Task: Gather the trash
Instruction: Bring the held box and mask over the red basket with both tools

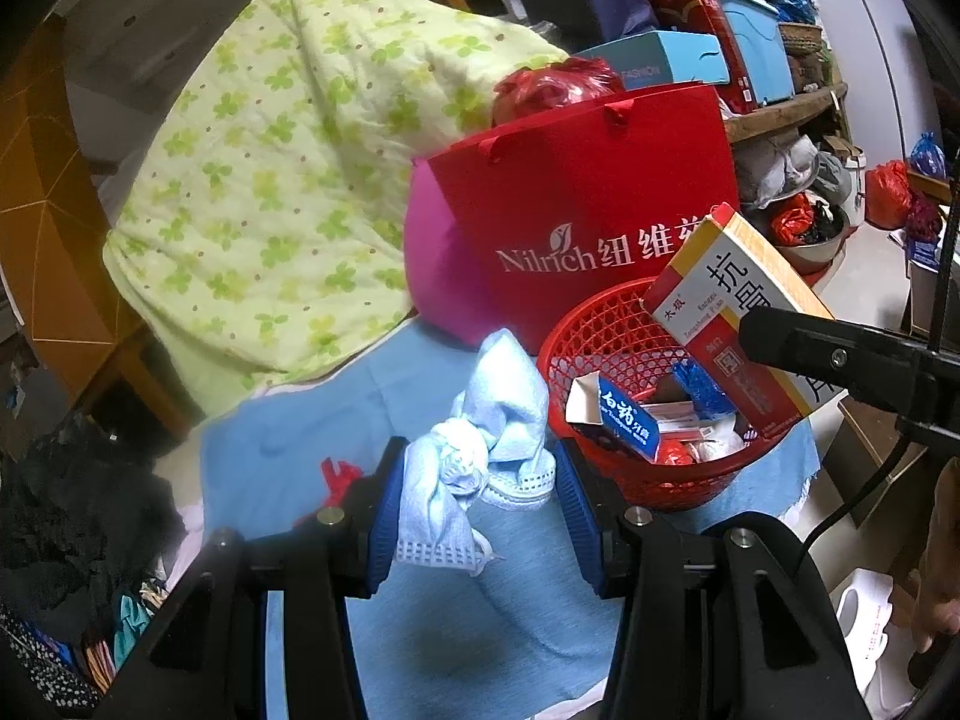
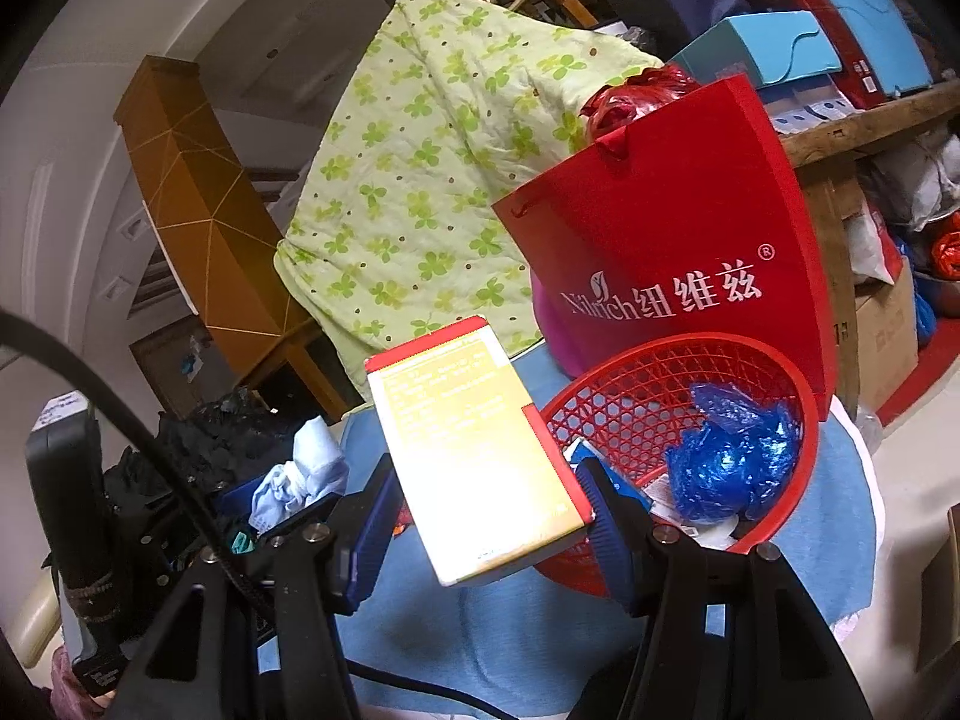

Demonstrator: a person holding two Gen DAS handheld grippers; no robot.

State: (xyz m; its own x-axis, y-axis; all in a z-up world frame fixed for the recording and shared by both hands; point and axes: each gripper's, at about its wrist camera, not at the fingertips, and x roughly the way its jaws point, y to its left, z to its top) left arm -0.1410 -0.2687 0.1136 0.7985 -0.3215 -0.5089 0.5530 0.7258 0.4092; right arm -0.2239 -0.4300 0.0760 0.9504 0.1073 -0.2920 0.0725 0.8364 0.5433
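My left gripper (image 1: 477, 474) is shut on a crumpled light-blue face mask (image 1: 474, 438) and holds it above the blue cloth, just left of the red mesh basket (image 1: 606, 324). My right gripper (image 2: 489, 498) is shut on a yellow and red medicine box (image 2: 474, 450), held tilted at the left rim of the basket (image 2: 630, 408). The box also shows in the left wrist view (image 1: 738, 312), over the basket. The basket holds a blue plastic wrapper (image 2: 732, 456), a blue and white carton (image 1: 618, 420) and other scraps. The mask and left gripper show at the left of the right wrist view (image 2: 300, 474).
A red Nilrich paper bag (image 1: 576, 204) stands right behind the basket. A green-patterned quilt (image 1: 288, 180) lies at the back left. The blue cloth (image 1: 480, 618) covers the surface below. Cluttered shelves (image 1: 774, 114) are at the right, dark clothing (image 1: 72, 492) at the left.
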